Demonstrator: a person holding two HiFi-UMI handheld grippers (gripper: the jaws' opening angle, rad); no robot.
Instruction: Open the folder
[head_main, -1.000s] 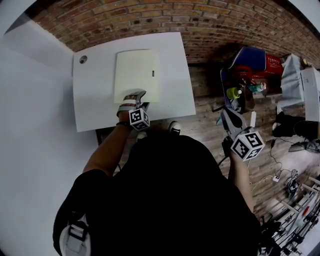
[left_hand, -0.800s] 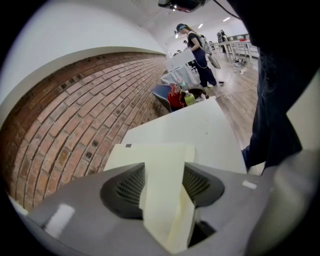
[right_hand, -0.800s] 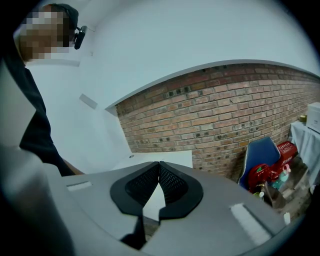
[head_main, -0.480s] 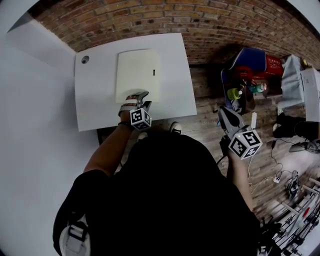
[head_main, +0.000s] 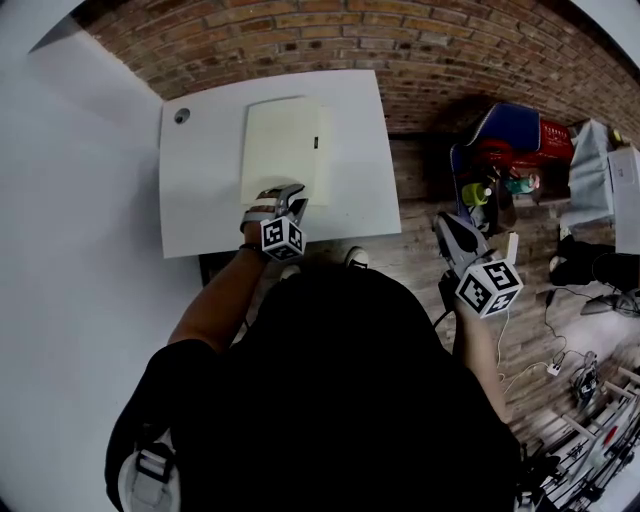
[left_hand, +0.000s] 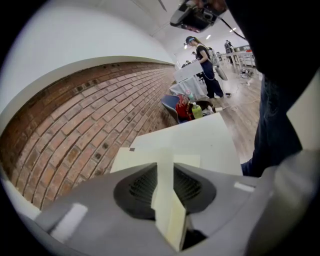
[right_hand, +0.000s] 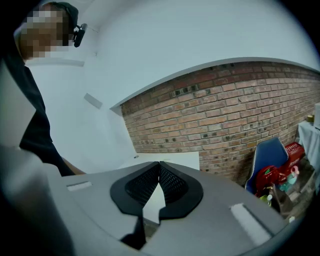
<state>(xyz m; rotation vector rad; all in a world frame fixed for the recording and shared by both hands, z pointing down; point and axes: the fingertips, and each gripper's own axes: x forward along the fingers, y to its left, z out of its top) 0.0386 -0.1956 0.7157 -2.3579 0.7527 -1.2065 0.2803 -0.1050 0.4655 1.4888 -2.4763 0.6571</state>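
Observation:
A cream folder (head_main: 285, 140) lies flat on the white table (head_main: 200, 190), with a small dark tab near its right edge. My left gripper (head_main: 283, 193) is at the folder's near edge. Its jaws have just been closing, and in the left gripper view the cream cover (left_hand: 165, 172) stands pinched between the two black pads (left_hand: 140, 187), bent up from the rest of the folder (left_hand: 132, 159). My right gripper (head_main: 447, 228) hangs off to the right of the table over the floor. It is shut with its tips (right_hand: 159, 165) touching and nothing between them.
A round hole (head_main: 181, 115) marks the table's far left corner. A brick wall (head_main: 430, 50) runs behind the table. A blue chair with a red bag and bottles (head_main: 505, 140) stands to the right. A white wall (head_main: 60, 250) is on the left. A person (left_hand: 205, 60) stands far off.
The left gripper's jaws have narrowed onto the folder's near edge, and the hand has risen a little with it. The right gripper has stayed where it was.

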